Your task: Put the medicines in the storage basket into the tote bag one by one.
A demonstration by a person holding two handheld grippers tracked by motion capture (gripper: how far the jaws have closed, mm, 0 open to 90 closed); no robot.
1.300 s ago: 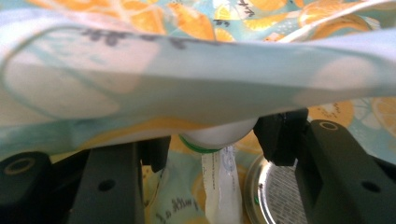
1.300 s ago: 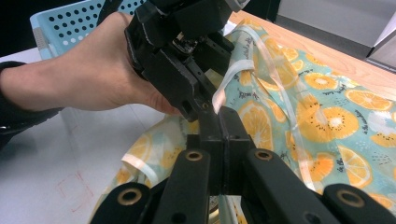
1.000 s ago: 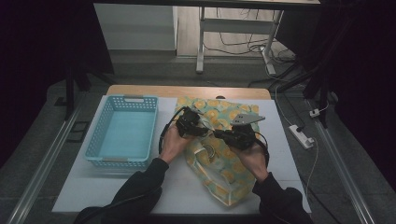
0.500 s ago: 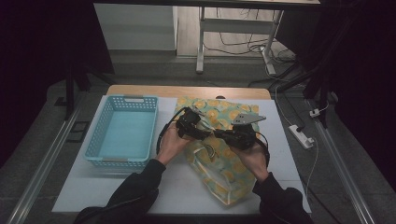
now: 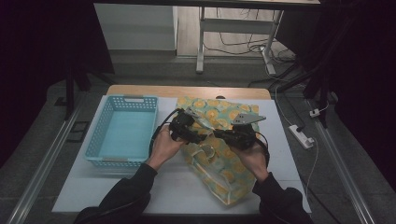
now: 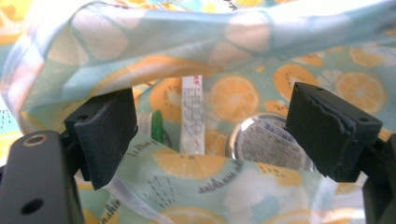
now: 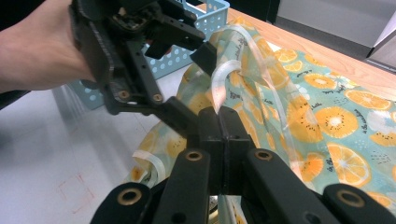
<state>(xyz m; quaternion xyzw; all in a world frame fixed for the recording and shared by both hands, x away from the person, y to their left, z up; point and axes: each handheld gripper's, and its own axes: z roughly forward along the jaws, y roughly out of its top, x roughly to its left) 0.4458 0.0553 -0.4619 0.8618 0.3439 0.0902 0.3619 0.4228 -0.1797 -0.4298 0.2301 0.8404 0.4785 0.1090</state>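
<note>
I see a light blue bag (image 5: 219, 158) printed with orange slices and small dark writing. My two grippers, left (image 5: 201, 137) and right (image 5: 218, 134), are black. The basket (image 5: 122, 133) is pale blue, on a white table (image 5: 177, 186) with a wooden edge.

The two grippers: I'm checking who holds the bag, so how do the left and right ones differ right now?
The left gripper has its jaws wide apart, just opened, with nothing pressed between them; the right gripper has its jaws shut on the orange-print bag, at its clear handle strap. The left gripper looks into the bag's mouth; the right gripper holds it from outside. Both are black and hand-held over the bag.
</note>
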